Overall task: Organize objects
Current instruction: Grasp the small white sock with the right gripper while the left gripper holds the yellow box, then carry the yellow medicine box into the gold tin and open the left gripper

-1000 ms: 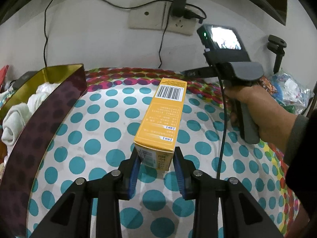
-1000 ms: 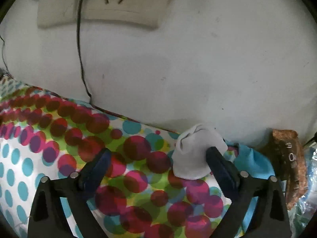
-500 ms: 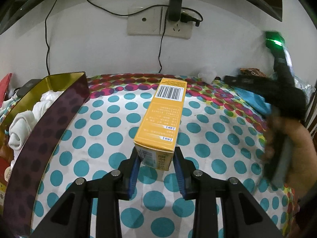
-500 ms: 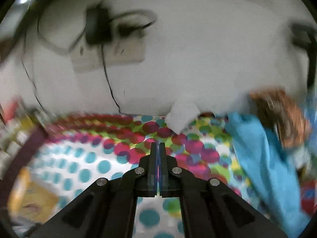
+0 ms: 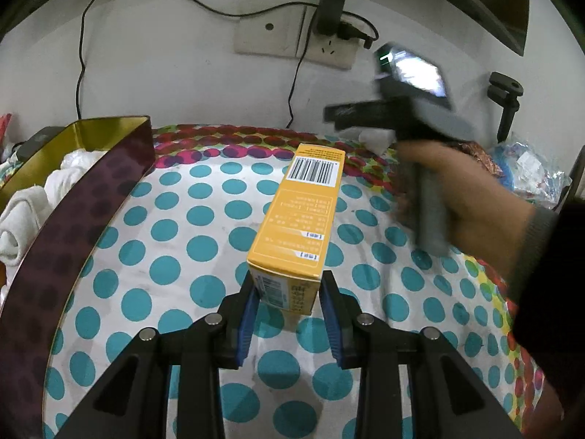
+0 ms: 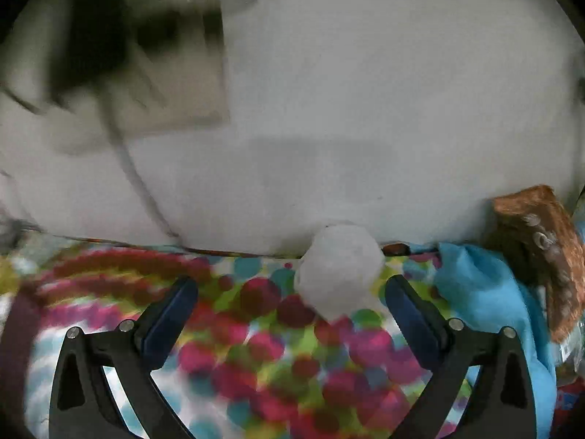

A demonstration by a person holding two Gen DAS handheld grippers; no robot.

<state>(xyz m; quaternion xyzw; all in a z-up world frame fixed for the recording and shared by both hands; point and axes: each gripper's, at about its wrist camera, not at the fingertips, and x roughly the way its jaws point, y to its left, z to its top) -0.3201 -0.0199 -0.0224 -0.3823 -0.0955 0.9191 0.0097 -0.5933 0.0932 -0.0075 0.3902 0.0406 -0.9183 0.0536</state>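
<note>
Reopened: right tool (image 6: 290, 305) pads now wide apart vs pressed together half a sec ago, back at the white sock ball (image 6: 338, 272).
Right-wrist view is blurred w/ motion, but the sock ball sits btwn the spread pads, nearer the right-hand one, at the far edge of the dotted worktop (image 5: 175, 256) by the wall; contact can't be told. Blue cloth (image 6: 486, 292) and brown packet (image 6: 537, 241) lie just beside it, toward the far right corner. Left tool (image 5: 289, 311) unchanged: pads narrow, clamped on the near end of the yellow box (image 5: 299, 226), which lies mid-worktop pointing at the wall. Gold-lined bin (image 5: 91, 190) w/ rolled white socks (image 5: 25, 212) along the left edge. Judgement: sock pick is being retried; likely bound for the bin w/ the others. Risk: snagging the blue cloth.
</note>
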